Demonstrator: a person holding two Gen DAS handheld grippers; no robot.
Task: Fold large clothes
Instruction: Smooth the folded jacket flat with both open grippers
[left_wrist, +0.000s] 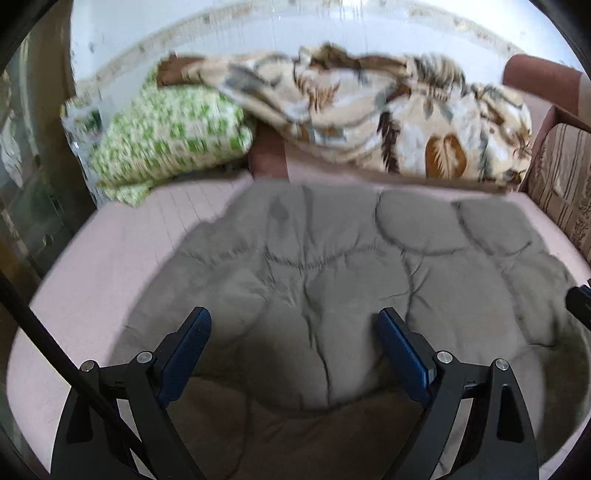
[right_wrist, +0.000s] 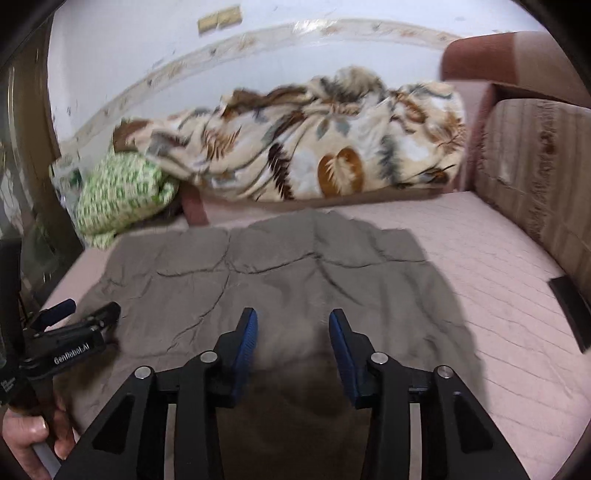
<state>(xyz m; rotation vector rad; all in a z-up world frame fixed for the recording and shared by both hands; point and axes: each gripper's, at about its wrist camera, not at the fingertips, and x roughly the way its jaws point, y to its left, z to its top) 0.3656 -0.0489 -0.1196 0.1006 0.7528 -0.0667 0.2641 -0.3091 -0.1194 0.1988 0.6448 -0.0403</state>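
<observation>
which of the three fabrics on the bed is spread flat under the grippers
The grey quilted garment. It lies flat on the pink mattress; the leaf-print blanket and the green checked bundle are bunched up against the far wall.

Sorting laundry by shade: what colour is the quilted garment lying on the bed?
Plain grey-brown, no print; the garment shows best in the right wrist view.

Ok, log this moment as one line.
left tongs open above grey jacket | right tongs open above jacket | jacket flat on pink bed | nothing gripped

Grey quilted garment (left_wrist: 332, 280) runs off the bottom edge; leaf-print blanket (left_wrist: 369, 122) is motion-blurred
</observation>
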